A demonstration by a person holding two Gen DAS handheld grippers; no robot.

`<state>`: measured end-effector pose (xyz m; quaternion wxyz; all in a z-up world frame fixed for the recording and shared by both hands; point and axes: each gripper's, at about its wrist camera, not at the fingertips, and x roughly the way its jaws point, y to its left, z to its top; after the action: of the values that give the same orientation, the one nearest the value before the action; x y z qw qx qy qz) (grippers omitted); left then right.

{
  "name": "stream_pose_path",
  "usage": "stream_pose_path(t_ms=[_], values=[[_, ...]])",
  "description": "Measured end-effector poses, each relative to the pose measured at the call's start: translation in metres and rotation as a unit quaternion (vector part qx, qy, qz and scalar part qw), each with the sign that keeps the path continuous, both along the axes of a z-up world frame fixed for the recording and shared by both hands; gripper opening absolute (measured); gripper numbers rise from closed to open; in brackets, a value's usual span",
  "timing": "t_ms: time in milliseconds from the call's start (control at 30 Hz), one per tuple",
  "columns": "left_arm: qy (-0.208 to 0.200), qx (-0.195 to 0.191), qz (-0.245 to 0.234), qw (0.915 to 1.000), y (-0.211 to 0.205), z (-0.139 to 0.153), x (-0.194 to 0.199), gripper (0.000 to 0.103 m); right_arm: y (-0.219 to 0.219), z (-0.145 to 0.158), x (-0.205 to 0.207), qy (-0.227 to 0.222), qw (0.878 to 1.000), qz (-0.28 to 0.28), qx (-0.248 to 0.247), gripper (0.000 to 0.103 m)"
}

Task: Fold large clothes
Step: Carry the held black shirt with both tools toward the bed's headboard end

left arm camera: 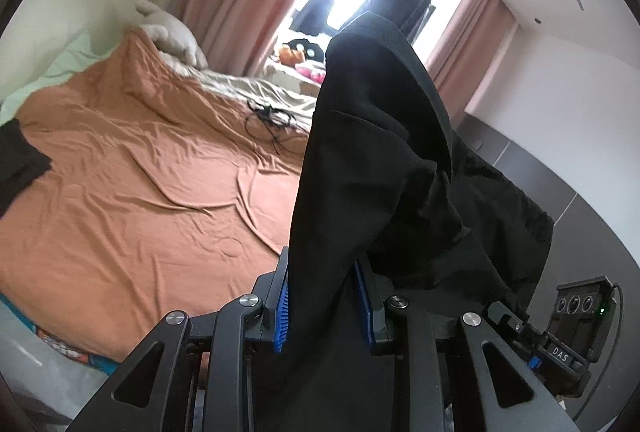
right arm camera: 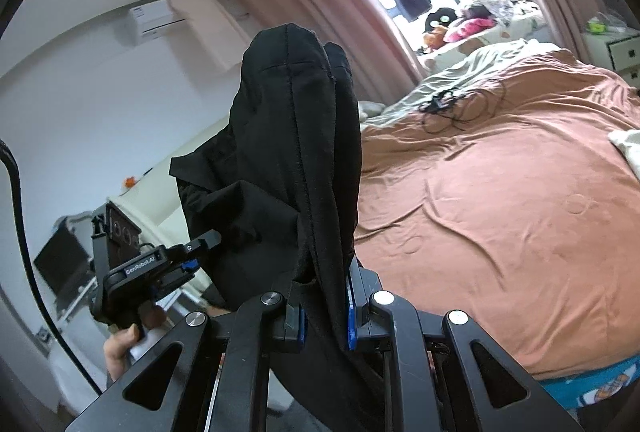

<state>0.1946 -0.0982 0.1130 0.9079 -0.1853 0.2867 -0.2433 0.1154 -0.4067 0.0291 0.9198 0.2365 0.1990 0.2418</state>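
Note:
A large black garment (left arm camera: 380, 152) is held up in the air between both grippers, above the near edge of a bed with an orange sheet (left arm camera: 140, 172). In the left wrist view my left gripper (left arm camera: 322, 272) is shut on a thick fold of it, the cloth standing up between the blue pads. In the right wrist view my right gripper (right arm camera: 324, 272) is shut on another bunched part of the black garment (right arm camera: 288, 136). The left gripper (right arm camera: 160, 264) shows there at the lower left, held by a hand (right arm camera: 120, 348), with its tips buried in the cloth.
The orange bed (right arm camera: 500, 212) spreads out ahead. On it lie a tangle of black cables (left arm camera: 272, 120), a dark cloth (left arm camera: 20, 160) at the left edge and a pale pillow (left arm camera: 172, 32) at the head. Pink curtains frame a bright window behind; a white nightstand (right arm camera: 616, 48) stands far right.

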Motion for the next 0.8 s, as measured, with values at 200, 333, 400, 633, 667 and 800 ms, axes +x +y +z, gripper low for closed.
stream_pose_path(t_ms=[200, 333, 400, 633, 667, 800], values=[[-0.011, 0.001, 0.026, 0.9996, 0.039, 0.007, -0.023, 0.028, 0.038, 0.005, -0.007, -0.007, 1.0, 0.027, -0.008, 0.015], [-0.017, 0.001, 0.048, 0.9987, 0.069, 0.009, -0.037, 0.028, 0.062, 0.005, -0.007, -0.008, 0.999, 0.048, -0.012, 0.015], [-0.019, -0.001, 0.057, 0.9982, 0.083, 0.009, -0.044, 0.028, 0.076, 0.005, -0.007, -0.008, 0.998, 0.059, -0.015, 0.015], [-0.027, 0.0, 0.097, 0.9949, 0.138, 0.005, -0.068, 0.028, 0.121, 0.002, -0.002, -0.013, 0.995, 0.098, -0.022, 0.015], [-0.027, 0.0, 0.101, 0.9946, 0.145, 0.003, -0.069, 0.028, 0.128, 0.001, 0.0, -0.013, 0.994, 0.104, -0.023, 0.015], [-0.025, -0.006, 0.123, 0.9921, 0.176, -0.001, -0.079, 0.028, 0.154, -0.003, 0.005, -0.011, 0.992, 0.126, -0.028, 0.015]])
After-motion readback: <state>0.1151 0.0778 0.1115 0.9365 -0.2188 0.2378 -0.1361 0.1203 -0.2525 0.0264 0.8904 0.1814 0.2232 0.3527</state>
